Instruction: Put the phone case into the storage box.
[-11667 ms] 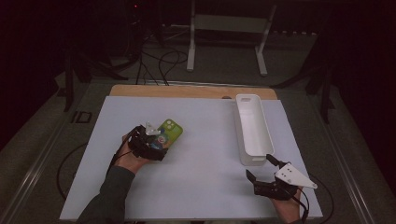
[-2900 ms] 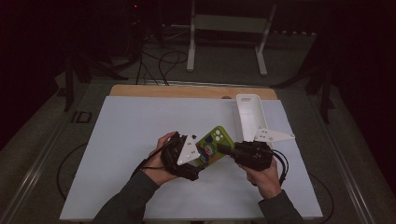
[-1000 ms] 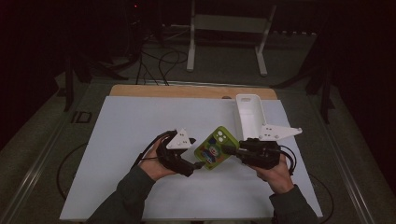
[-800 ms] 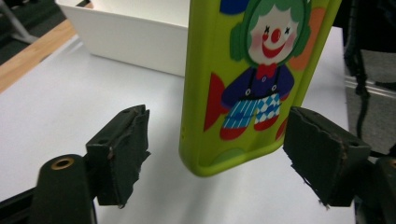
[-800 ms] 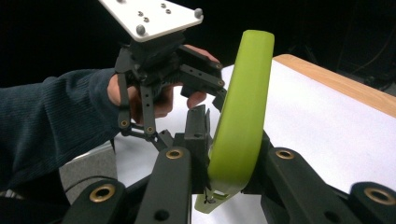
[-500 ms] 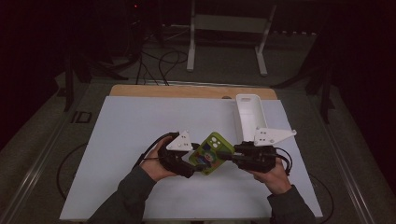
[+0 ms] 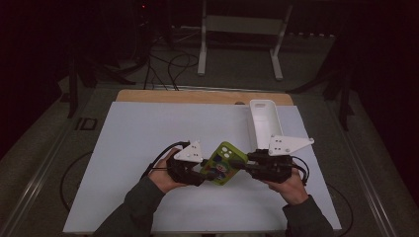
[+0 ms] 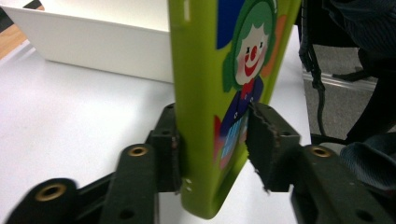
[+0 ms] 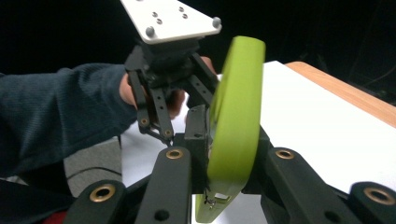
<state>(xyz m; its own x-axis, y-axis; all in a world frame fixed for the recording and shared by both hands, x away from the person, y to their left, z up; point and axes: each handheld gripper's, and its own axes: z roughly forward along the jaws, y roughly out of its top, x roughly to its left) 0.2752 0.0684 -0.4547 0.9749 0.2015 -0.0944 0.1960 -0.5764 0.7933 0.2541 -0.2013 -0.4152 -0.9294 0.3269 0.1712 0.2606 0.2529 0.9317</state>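
Over the white table [image 7: 148, 148] both grippers meet in the middle, and between them sits a green phone case [image 7: 223, 163], lifted off the surface and tilted, its camera cut-out toward the far end. The right gripper [image 7: 247, 165] comes in from the right side and is clamped firmly on the case; in the right gripper view the black jaws pinch the case [image 9: 233, 126] edge-on, pads pressed to both faces, and the grip looks tight. The left gripper [image 7: 205, 173] comes in from the left, and its jaws have just been closing around the case's other end. In the left gripper view the case [image 8: 219, 93] stands upright between the pads, clown picture facing the right-hand pad; the left-hand pad [image 8: 168, 154] lies flat against the case's plain side, while the ragged right-hand pad [image 8: 264, 140] sits just at the printed face, and whether it truly presses cannot be told for sure, though it looks to be touching. Behind the case in that view, a long white tray [image 8: 93, 42] rests on the table; from the high view the tray [image 7: 264, 121] lies just beyond the right gripper, near the far right corner, with the wooden edge [image 7: 197, 96] of the table behind it
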